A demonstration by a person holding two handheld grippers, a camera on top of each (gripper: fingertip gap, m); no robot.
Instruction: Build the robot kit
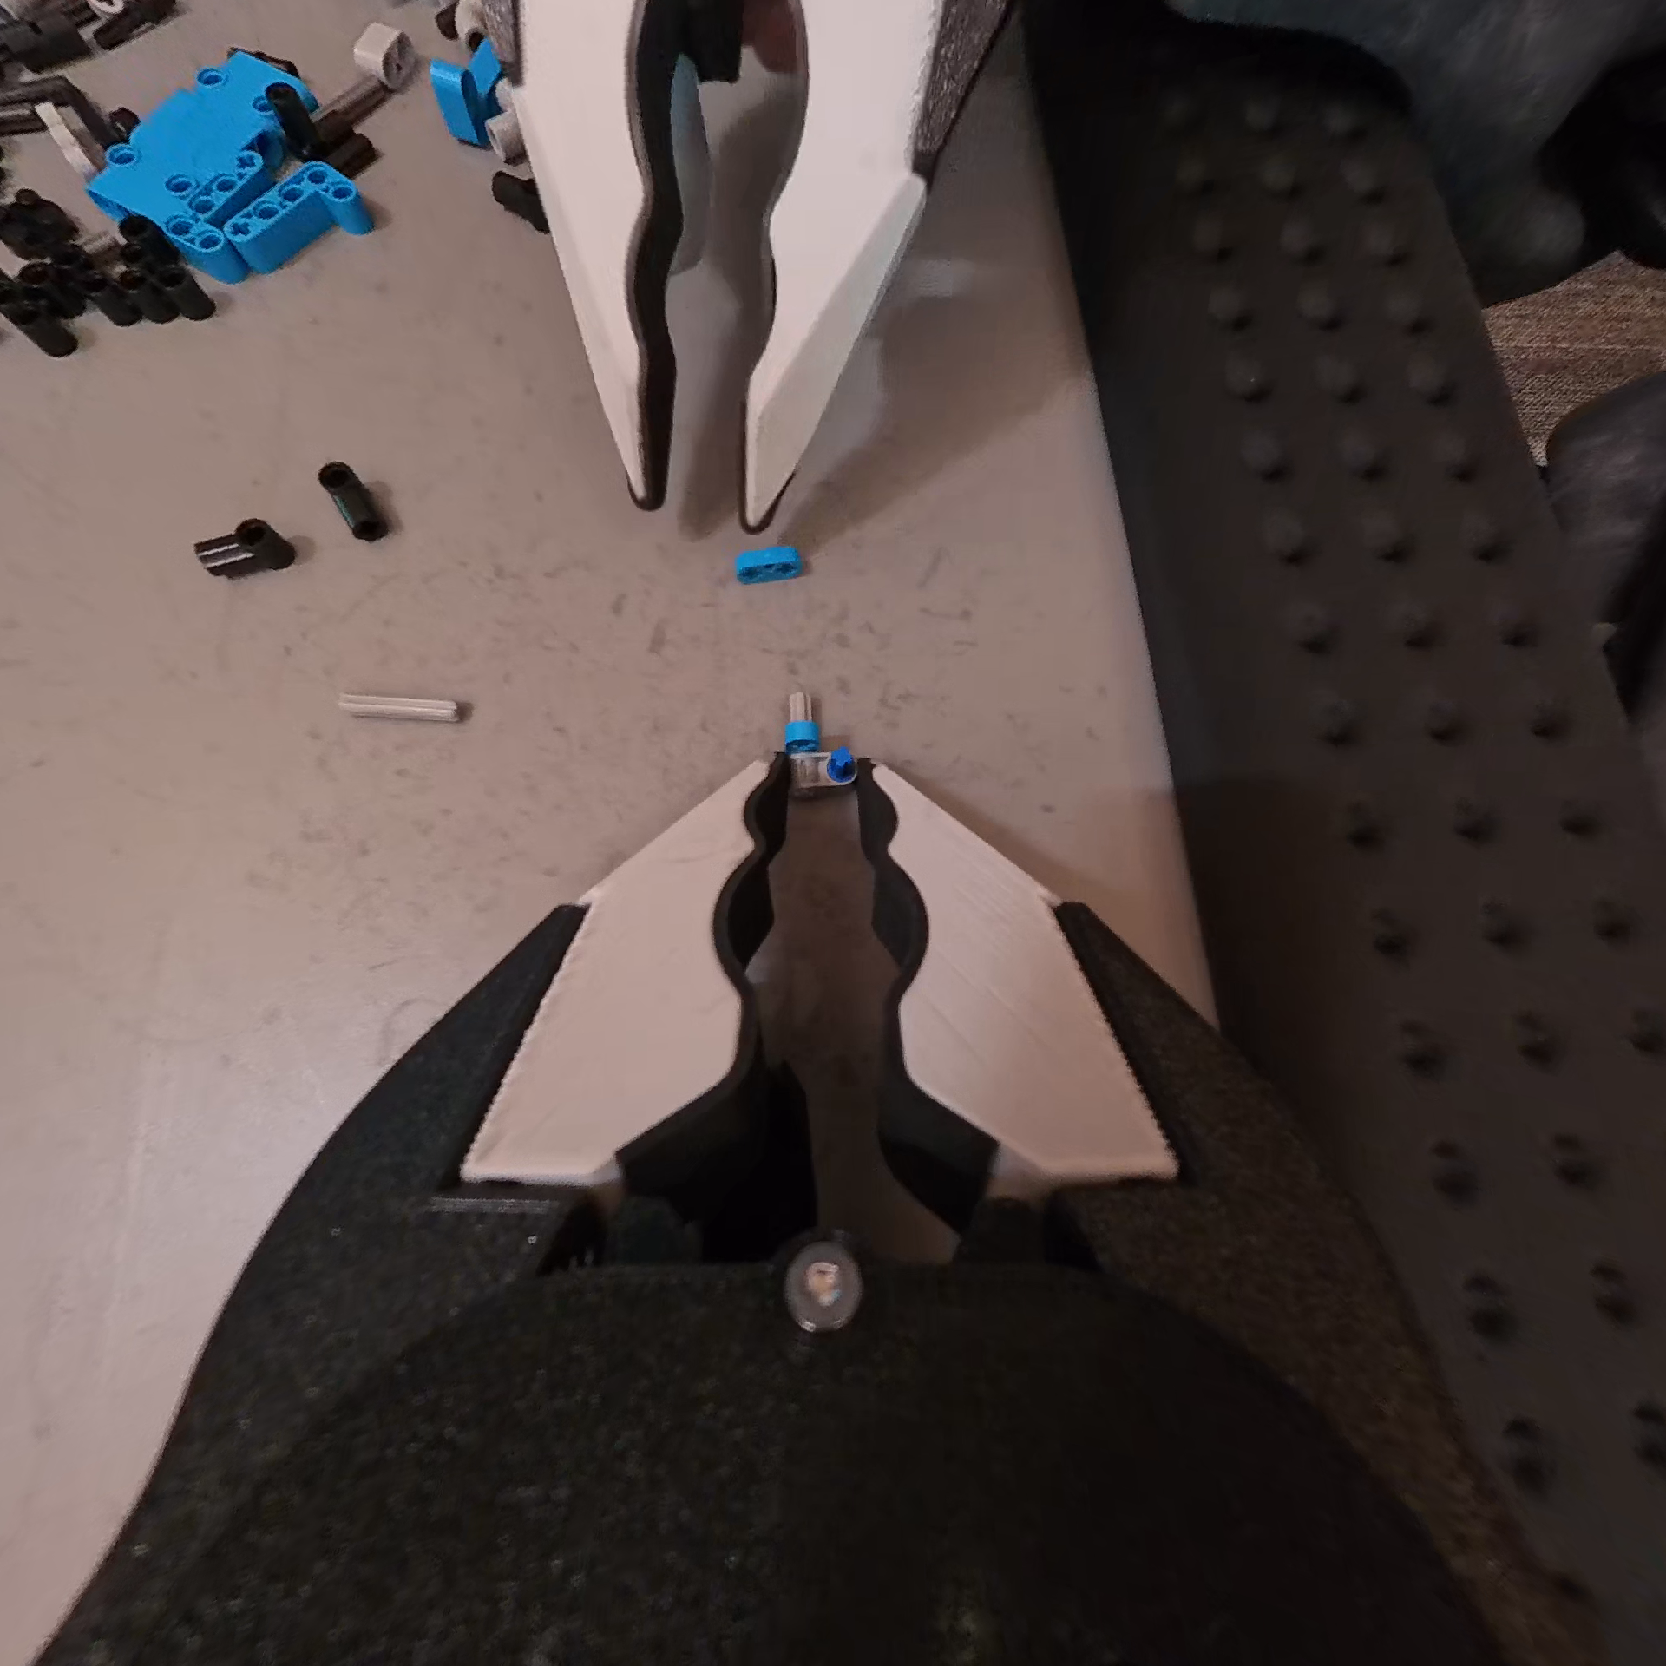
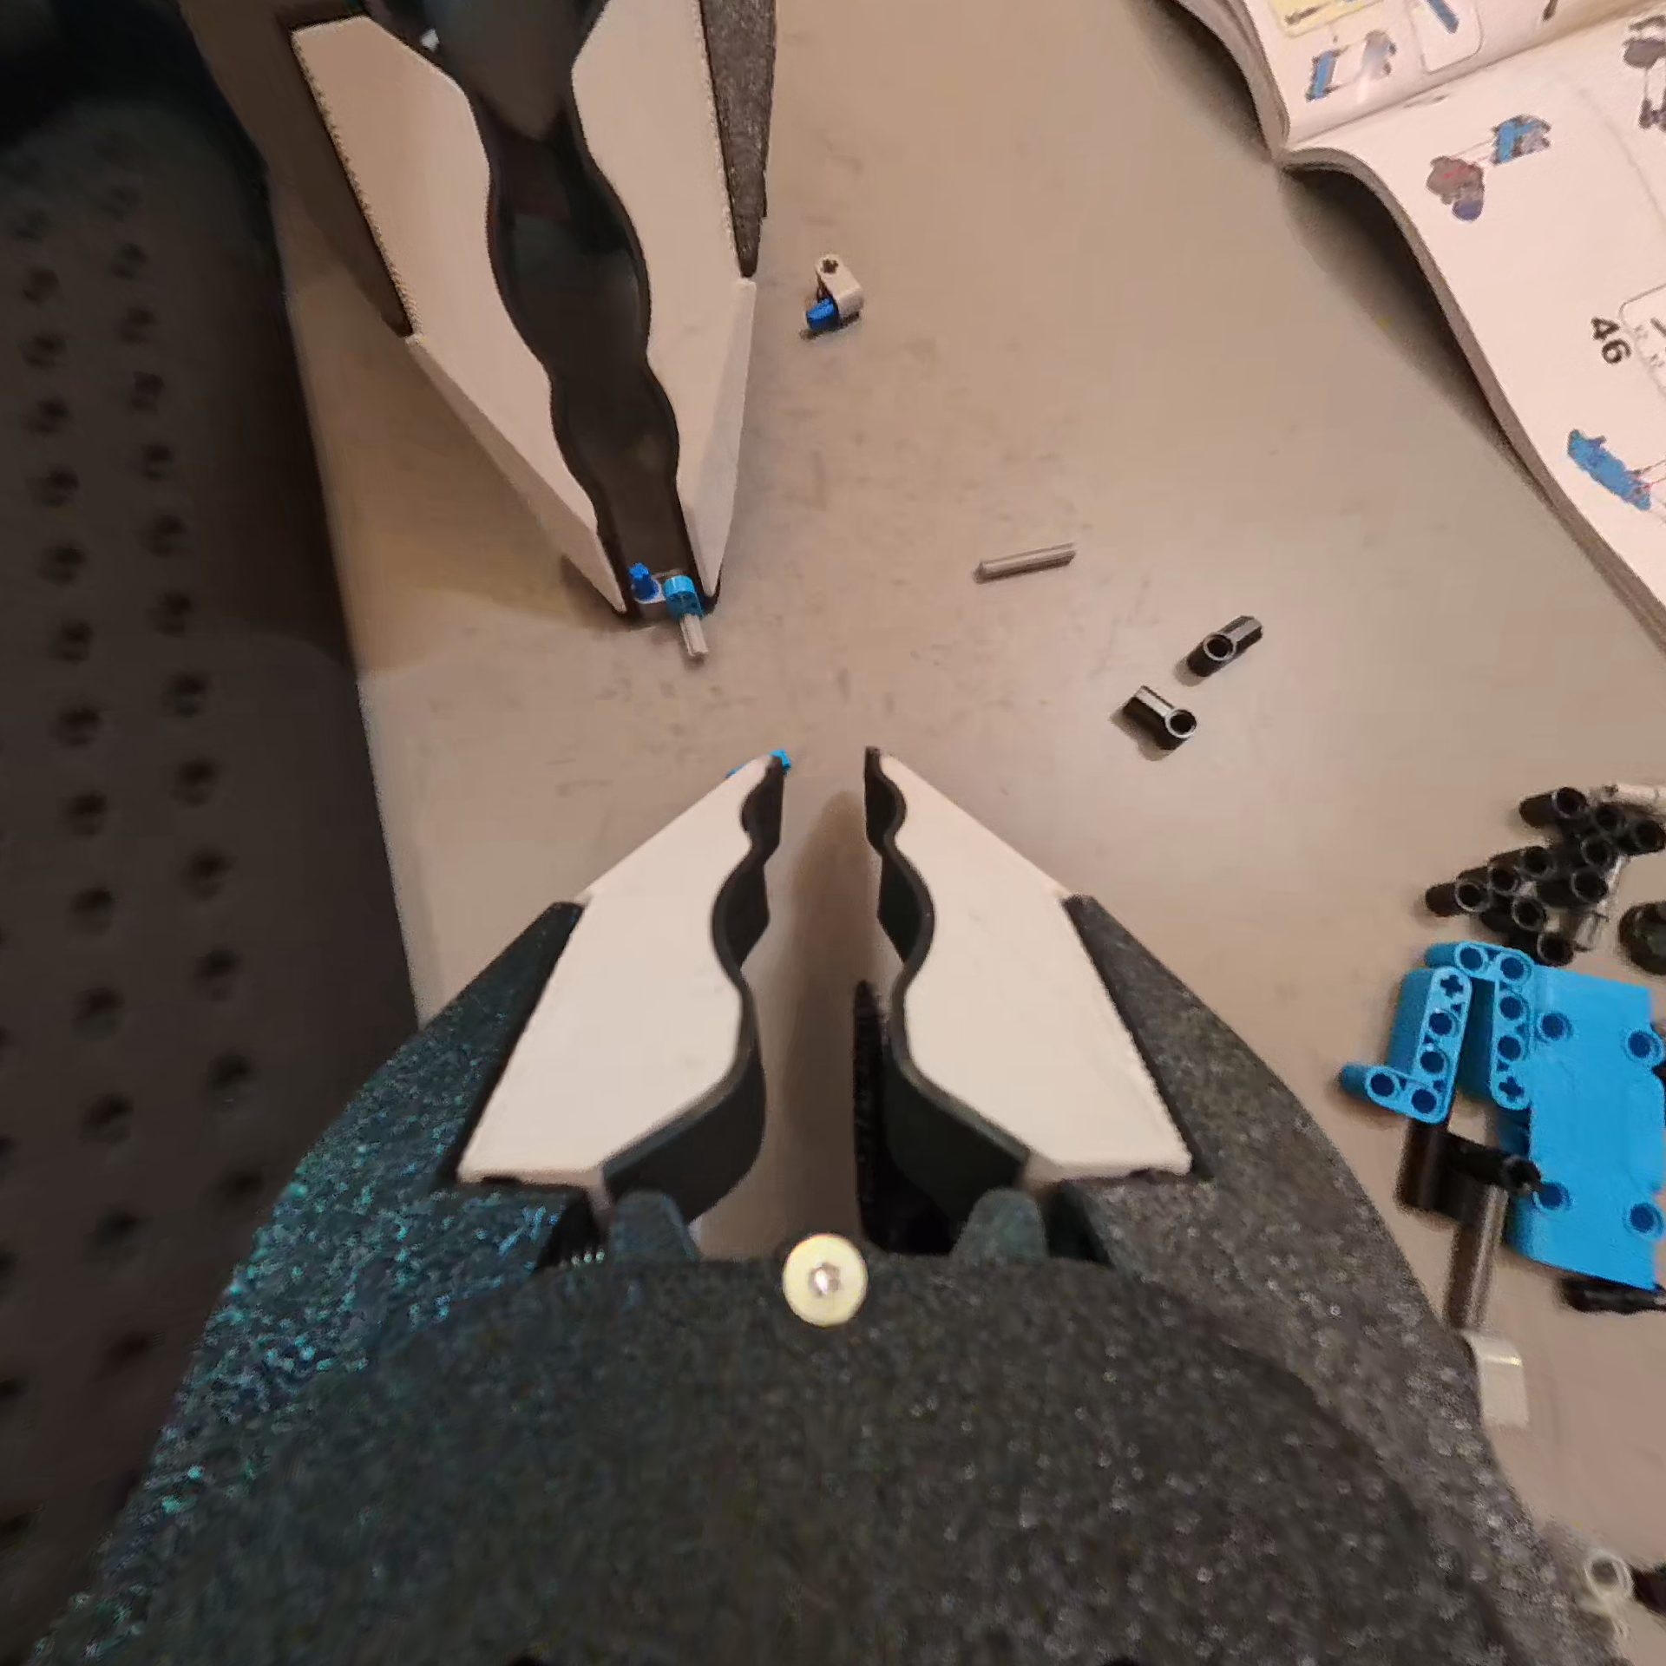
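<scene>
My left gripper is shut on a small grey connector assembly with a blue bush, a blue pin and a short grey axle sticking forward. It is held just above the beige table. The same gripper and assembly show in the right wrist view. My right gripper is open and empty, tips facing the left gripper's. It also shows in the left wrist view. A small blue two-hole beam lies on the table at its tips, peeking beside one fingertip.
A blue beam assembly and a pile of black connectors lie to one side. Two loose black connectors, a grey axle, a grey connector with a blue pin and an open instruction booklet are nearby. A dark studded mat borders the table.
</scene>
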